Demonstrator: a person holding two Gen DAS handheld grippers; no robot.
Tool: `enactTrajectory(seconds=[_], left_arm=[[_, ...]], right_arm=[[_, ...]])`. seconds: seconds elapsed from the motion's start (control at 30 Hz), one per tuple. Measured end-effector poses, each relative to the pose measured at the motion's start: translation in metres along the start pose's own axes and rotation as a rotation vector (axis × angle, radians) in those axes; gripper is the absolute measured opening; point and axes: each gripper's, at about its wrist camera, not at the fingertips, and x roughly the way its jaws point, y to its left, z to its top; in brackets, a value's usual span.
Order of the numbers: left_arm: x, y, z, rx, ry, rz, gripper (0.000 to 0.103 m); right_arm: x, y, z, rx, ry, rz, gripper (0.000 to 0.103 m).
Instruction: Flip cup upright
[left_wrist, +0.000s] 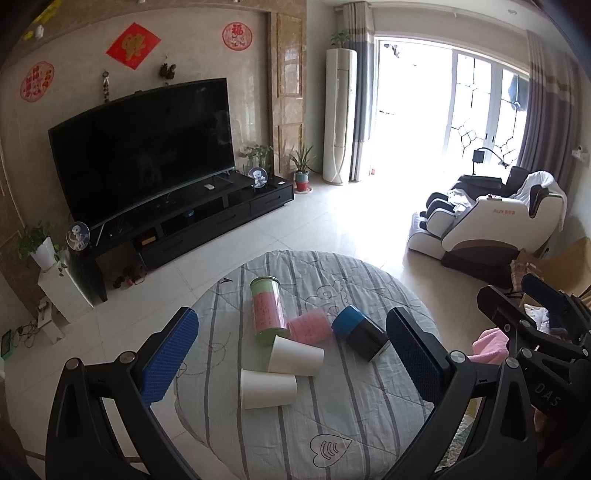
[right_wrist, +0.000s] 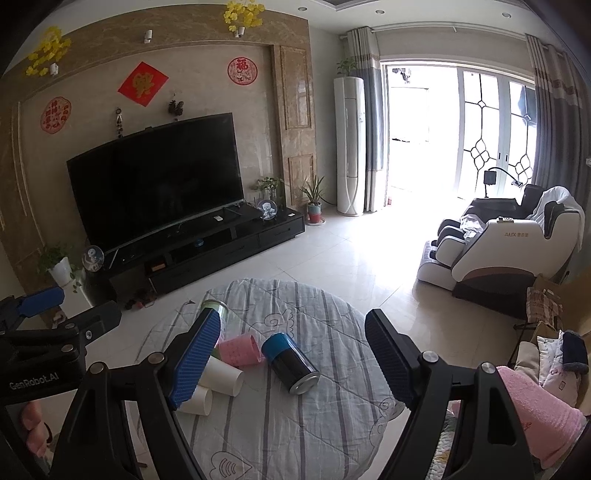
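Note:
Several cups lie on their sides on a round table with a striped grey cloth. Two white paper cups, a pink cup, a blue-and-black cup and a tall green-pink tumbler are clustered mid-table. My left gripper is open, empty, above the cups. My right gripper is open and empty above the blue-and-black cup; its left finger hides part of the white cups and tumbler. The pink cup lies beside them.
A pink towel and cushions sit at the right of the table. Beyond the table are tiled floor, a black TV stand with a large TV, and a massage chair at the right. The right gripper shows in the left wrist view.

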Motion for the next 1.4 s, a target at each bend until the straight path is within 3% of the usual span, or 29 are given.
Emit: enactTrajectory(seconds=[0.93, 1.2, 1.4], left_arm=[[0.072, -0.008, -0.052, -0.087, 0.348, 0.124, 0.103], [0.081, -0.01, -0.063, -0.134, 0.398, 0.145, 0.103], [0.079, -0.011, -0.06, -0.136, 0.381, 0.158, 0.103]], right_arm=[[0.088, -0.027, -0.044, 0.016, 0.371, 0.119, 0.082], [0.102, -0.032, -0.059, 0.007, 0.429, 0.159, 0.082], [0.102, -0.033, -0.054, 0.002, 0.421, 0.16, 0.082]])
